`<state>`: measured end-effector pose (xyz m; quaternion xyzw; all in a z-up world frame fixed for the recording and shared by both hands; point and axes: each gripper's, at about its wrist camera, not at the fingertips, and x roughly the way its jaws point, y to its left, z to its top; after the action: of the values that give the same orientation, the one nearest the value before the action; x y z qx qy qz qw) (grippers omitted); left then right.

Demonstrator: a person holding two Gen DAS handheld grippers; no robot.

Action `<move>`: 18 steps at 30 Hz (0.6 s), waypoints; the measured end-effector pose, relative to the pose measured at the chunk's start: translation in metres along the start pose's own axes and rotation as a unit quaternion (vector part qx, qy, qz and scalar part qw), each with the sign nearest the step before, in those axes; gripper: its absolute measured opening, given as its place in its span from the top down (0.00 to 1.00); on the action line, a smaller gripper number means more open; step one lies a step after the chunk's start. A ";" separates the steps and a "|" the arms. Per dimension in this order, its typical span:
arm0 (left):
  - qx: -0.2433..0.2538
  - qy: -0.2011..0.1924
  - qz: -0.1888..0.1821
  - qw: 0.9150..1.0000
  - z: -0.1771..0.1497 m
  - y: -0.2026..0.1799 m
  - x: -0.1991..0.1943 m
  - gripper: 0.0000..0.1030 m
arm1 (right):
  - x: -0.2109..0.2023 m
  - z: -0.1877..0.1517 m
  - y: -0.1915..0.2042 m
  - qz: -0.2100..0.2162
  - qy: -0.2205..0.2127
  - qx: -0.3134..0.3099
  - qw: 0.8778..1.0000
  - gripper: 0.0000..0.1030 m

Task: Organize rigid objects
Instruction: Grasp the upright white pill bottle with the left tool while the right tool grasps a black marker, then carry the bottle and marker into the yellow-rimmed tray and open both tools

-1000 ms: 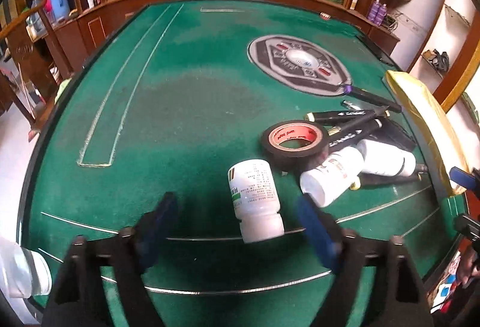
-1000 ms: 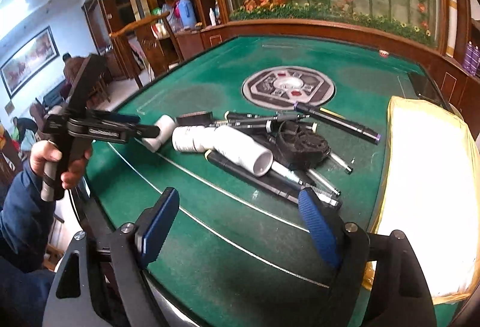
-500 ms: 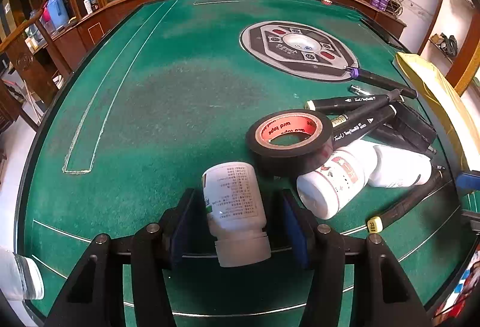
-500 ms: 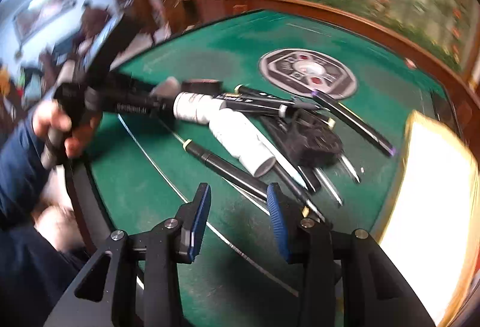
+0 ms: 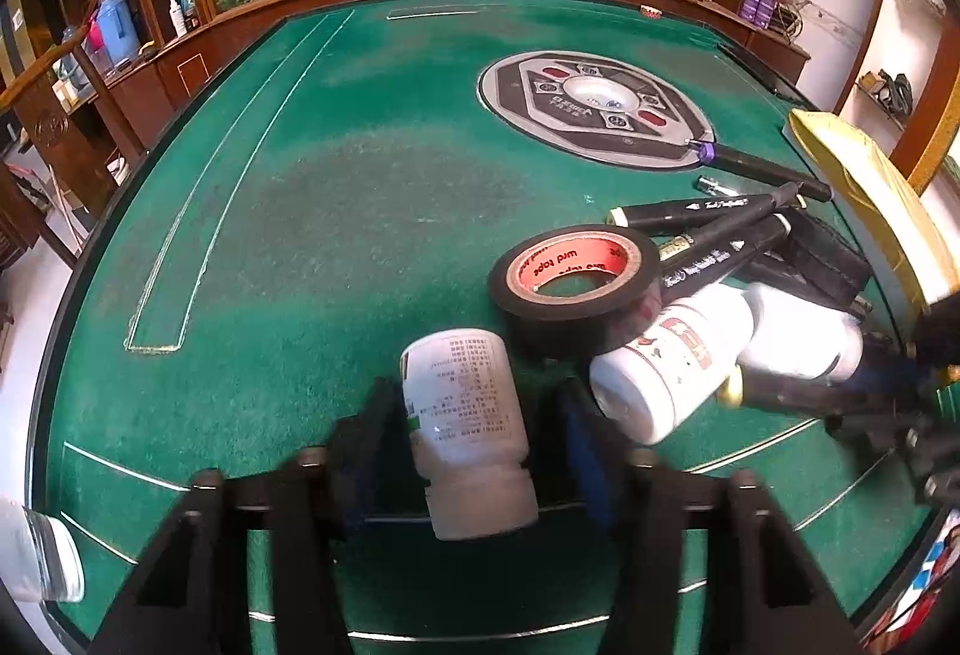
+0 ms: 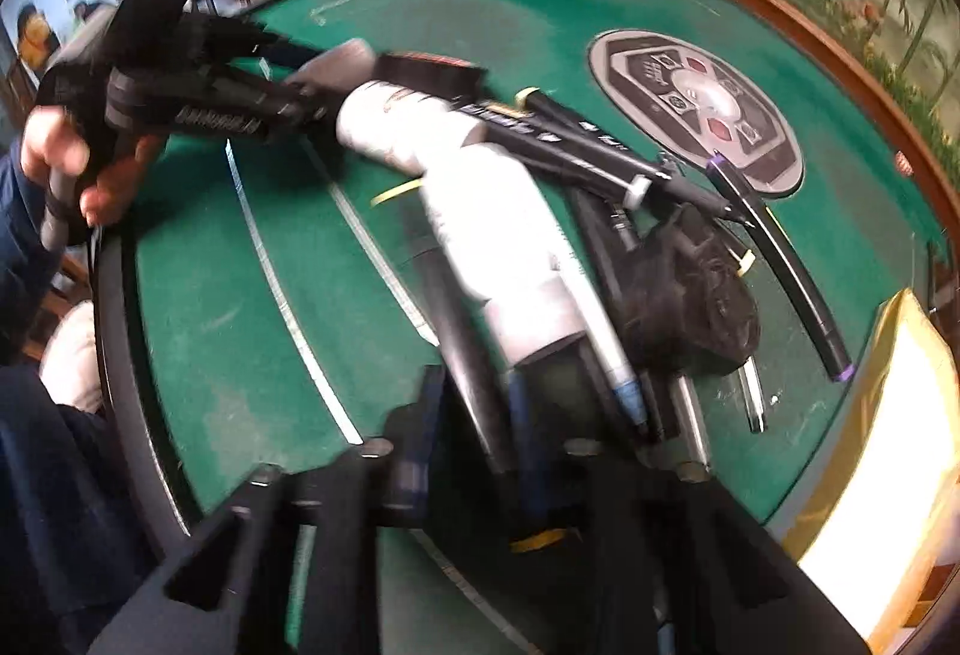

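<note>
Both hands are going in at once on the green felt table [image 5: 336,211]. The left gripper [image 5: 474,439] has just been closing around a white pill bottle [image 5: 465,415] lying on its side near the front edge, cap toward the camera; the blue pads sit close on either flank, but there looks to be a sliver of gap on the right, so I'd call it not quite clamped. Best to finish the squeeze on the labelled body rather than the cap, and lift straight up, since the black tape roll [image 5: 570,283] and a second white bottle [image 5: 672,361] lie just beside it. The right gripper [image 6: 474,409], seen blurred, has likewise been closing, and its jaws are nearly together on a black marker [image 6: 462,331] that runs out of the heap beside a third white bottle [image 6: 504,247]; whether the pads truly bite I cannot tell. That marker lies partly under its neighbours, so drawing it out along its length seems wiser than yanking upward
</note>
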<state>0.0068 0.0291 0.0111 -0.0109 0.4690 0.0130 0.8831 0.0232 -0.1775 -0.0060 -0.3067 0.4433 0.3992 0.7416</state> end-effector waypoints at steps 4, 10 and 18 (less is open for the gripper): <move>-0.009 -0.001 -0.005 1.000 -0.005 0.000 -0.005 0.66 | -0.005 -0.007 0.026 -0.011 -0.009 0.030 0.999 0.86; -0.026 -0.027 -0.028 0.999 -0.014 0.007 -0.026 0.66 | -0.024 -0.022 0.023 0.051 -0.067 0.123 0.989 0.86; -0.020 -0.060 -0.055 0.996 -0.005 -0.010 -0.061 0.66 | -0.058 -0.043 0.002 0.109 -0.175 0.209 0.956 0.86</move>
<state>-0.0310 0.0177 0.0592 -0.0534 0.4132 -0.0259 0.9087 -0.0126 -0.2295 0.0284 -0.0199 0.4112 0.4235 0.8070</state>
